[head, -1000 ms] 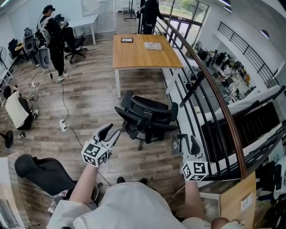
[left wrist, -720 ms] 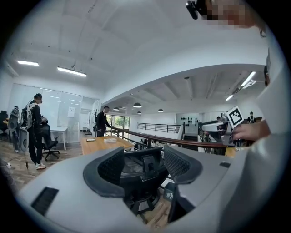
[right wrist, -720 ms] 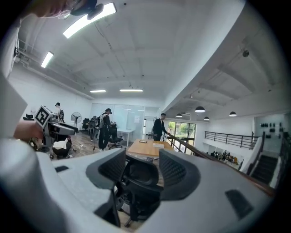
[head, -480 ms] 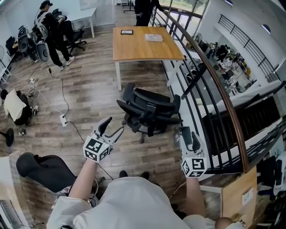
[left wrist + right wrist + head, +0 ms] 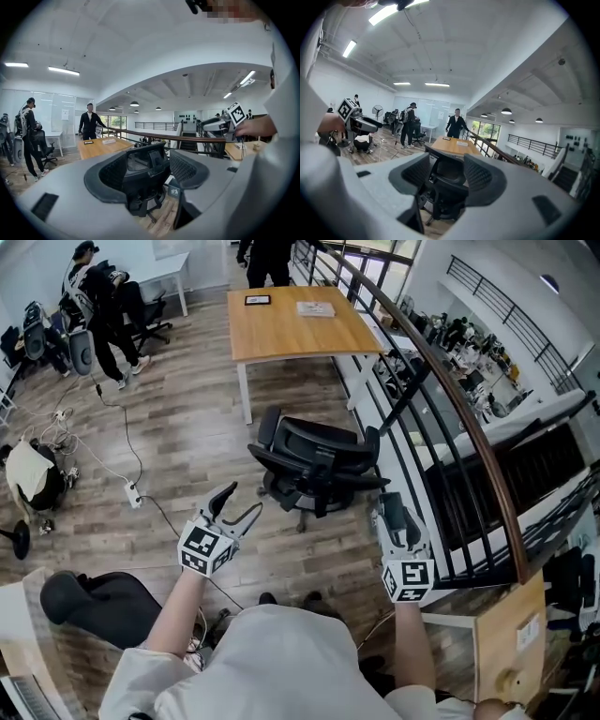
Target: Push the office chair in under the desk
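The black office chair [image 5: 317,465] stands on the wooden floor [image 5: 178,437], short of the wooden table [image 5: 281,334] and near the railing [image 5: 450,399]. Its backrest is turned toward the person and its seat toward the table. The left gripper [image 5: 240,502] and right gripper [image 5: 385,510] hover apart from the chair, their fingers just spread open and grasping nothing. Print on the table's papers [image 5: 315,308] is too small to read.

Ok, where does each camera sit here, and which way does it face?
Head view: on the person's head, steeply down at the office chair and desk; both forearms, left gripper and right gripper show.
Left gripper view: on that gripper, along its just-opened, empty jaws at the chair; right hand shows.
Right gripper view: likewise, jaws just opened, empty; left hand shows.
Shared: chair and desk.
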The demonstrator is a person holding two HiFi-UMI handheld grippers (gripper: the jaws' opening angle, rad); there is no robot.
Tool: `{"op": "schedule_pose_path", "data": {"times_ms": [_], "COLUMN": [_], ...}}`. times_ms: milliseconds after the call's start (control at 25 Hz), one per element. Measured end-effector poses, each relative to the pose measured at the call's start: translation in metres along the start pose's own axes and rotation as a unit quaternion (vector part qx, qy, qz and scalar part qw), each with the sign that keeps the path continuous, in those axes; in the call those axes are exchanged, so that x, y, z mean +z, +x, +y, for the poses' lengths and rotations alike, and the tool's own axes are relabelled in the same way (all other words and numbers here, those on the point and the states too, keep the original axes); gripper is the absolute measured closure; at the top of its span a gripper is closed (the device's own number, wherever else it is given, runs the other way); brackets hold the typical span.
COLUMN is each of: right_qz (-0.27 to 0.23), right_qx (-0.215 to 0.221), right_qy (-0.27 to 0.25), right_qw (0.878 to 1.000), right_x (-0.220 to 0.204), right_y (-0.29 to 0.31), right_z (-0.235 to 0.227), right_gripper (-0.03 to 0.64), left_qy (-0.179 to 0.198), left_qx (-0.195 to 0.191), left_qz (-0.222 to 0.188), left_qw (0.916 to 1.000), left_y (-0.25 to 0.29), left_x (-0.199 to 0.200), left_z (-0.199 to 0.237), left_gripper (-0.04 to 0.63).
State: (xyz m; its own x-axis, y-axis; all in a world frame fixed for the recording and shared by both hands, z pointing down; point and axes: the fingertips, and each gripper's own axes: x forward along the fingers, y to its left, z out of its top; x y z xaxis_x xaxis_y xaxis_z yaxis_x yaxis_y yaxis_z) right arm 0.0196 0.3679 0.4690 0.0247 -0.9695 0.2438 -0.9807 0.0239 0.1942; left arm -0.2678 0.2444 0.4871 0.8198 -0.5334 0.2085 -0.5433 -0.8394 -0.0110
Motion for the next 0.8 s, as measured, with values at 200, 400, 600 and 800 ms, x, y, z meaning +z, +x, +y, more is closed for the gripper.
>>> {"op": "schedule_pose_path", "data": {"times_ms": [200,400,600,800], "right_qz": [0.023,0.06,0.089,0.118], "right_qx": [0.0,0.012,0.027,0.045], "right_qy": [-0.024,-0.052,-0.078,-0.109], "right_qw": [0.999,0.997,0.993,0.986], "right_x": [-0.012,-0.031,-0.052,-0.074], "right_y": [0.007,0.024,0.052,0.088], "right_z": [0.014,0.021,0.019,0.01], "right_gripper": [0.402,0.402,0.402,0.402], "left_qy": [0.023,0.043,0.042,0.064], "left_qx": [-0.014,-0.02,-0.024,-0.021], "left_qz": [0.021,0.044,0.069,0.09], "left_qw": [0.9994,0.9979,0.9964,0.9937], "left_y": [0.002,0.013,0.036,0.066], "left_x": [-0.015,-0.025,-0.043,-0.053], "left_z": [0.006,0.013,0.018,0.03], "left_gripper": [0.321,0.321,0.32,0.314]}}
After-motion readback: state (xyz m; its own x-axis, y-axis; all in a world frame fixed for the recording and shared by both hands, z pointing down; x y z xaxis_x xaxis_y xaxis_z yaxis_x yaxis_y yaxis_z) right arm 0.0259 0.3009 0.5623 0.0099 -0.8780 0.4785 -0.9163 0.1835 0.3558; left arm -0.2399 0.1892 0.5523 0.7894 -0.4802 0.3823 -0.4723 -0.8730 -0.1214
